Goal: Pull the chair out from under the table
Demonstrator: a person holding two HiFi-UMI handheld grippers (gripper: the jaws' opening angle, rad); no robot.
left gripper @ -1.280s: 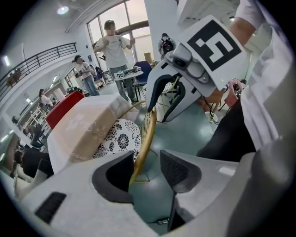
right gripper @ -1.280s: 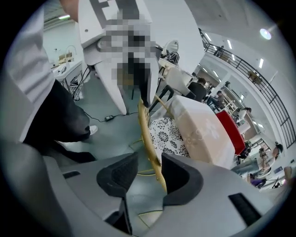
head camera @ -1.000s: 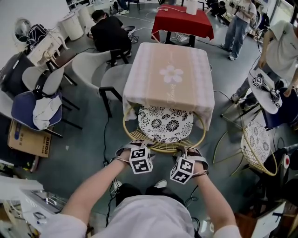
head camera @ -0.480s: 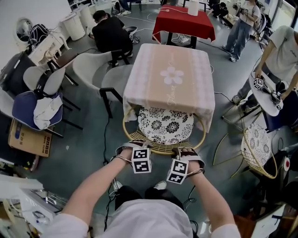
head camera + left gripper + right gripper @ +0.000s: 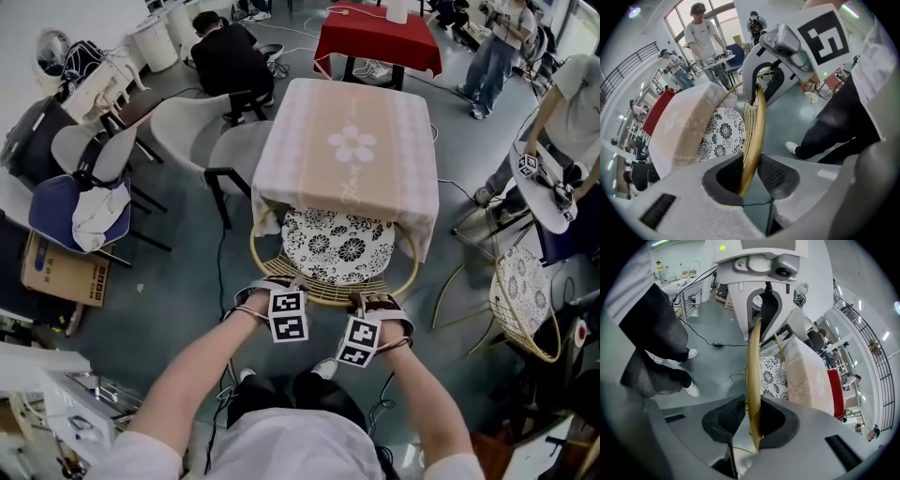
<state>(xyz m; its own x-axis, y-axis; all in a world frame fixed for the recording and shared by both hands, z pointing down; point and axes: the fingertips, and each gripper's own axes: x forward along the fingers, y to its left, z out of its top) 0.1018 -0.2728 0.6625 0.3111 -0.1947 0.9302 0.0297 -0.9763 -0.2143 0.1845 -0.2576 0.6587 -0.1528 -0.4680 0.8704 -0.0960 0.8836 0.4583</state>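
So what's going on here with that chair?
A person holds a gripper in each hand at the chair's golden rim. The left gripper is clamped on the rim, and the right gripper's jaws are closing on the rim between them. The chair, with its patterned cushion, sits tucked under the cloth-covered table, not yet pulled out.

We see smooth, glossy golden metal on the chair (image 5: 328, 298), printed cloth on its cushion (image 5: 337, 246), and a matt pink bench cloth (image 5: 347, 141).
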